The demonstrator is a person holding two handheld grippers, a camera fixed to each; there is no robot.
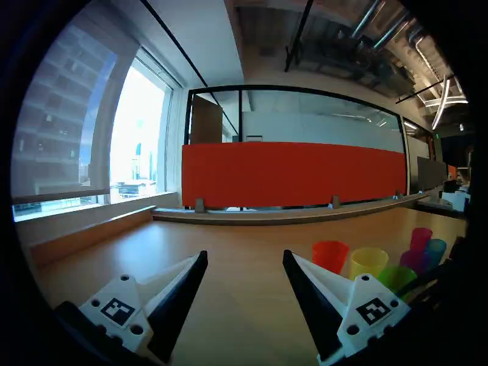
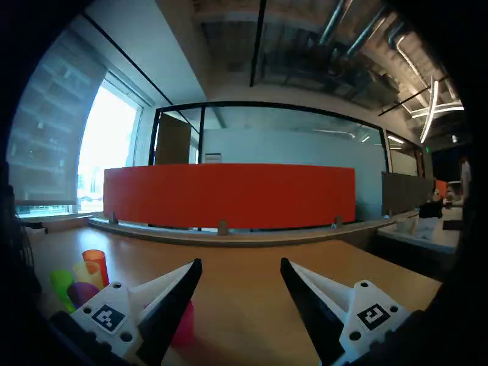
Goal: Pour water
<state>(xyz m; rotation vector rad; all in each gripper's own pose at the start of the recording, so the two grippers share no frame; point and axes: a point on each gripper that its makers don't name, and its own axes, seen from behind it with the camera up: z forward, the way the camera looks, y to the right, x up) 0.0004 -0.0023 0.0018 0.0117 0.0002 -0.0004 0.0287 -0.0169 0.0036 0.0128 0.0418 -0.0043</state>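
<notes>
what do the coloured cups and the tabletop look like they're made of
The coloured cups are probably thin plastic with a glossy, translucent finish, since light glows through their walls. The tabletop looks like wood or a wood-look laminate, smooth with a satin sheen. It has a warm, even tone and soft reflections from the window, but the pictures don't settle whether it is solid wood or veneer.

Six translucent plastic cups stand upright in a tight cluster on the wooden tabletop (image 1: 244, 268), well in from its far edge: orange cup (image 1: 330, 255), yellow cup (image 1: 368, 262), green cup (image 1: 396, 277), purple cup (image 1: 413, 261), blue cup (image 1: 436, 250), pink cup (image 1: 421, 236). Orange, yellow and green form the front row in the left gripper view, with the other three just behind. Contents cannot be made out.
</notes>
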